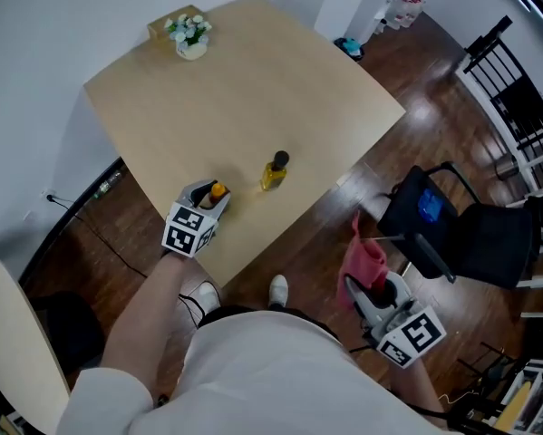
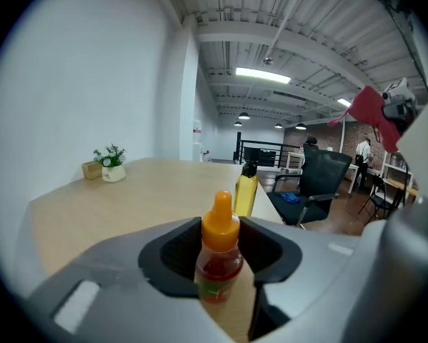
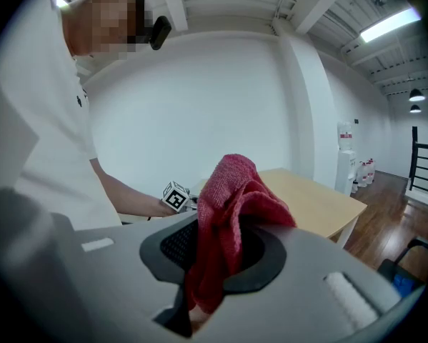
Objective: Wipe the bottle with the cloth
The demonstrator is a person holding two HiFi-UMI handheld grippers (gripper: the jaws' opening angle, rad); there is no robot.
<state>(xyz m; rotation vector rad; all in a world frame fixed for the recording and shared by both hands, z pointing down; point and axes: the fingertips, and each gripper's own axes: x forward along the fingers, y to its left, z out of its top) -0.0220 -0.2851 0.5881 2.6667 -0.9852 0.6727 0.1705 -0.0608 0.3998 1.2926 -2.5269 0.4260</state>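
Note:
My left gripper is shut on a small bottle with an orange cap, held just above the table's near part. In the left gripper view this bottle, red inside, stands upright between the jaws of the left gripper. A yellow bottle with a black cap stands on the table to its right, and the left gripper view shows this yellow bottle just beyond. My right gripper is off the table over the floor, shut on a red cloth. The cloth bunches up out of the right gripper.
A light wooden table carries a small potted plant and a box at its far corner. A black office chair stands on the dark wood floor at the right, near the right gripper. A cream chair back is at the lower left.

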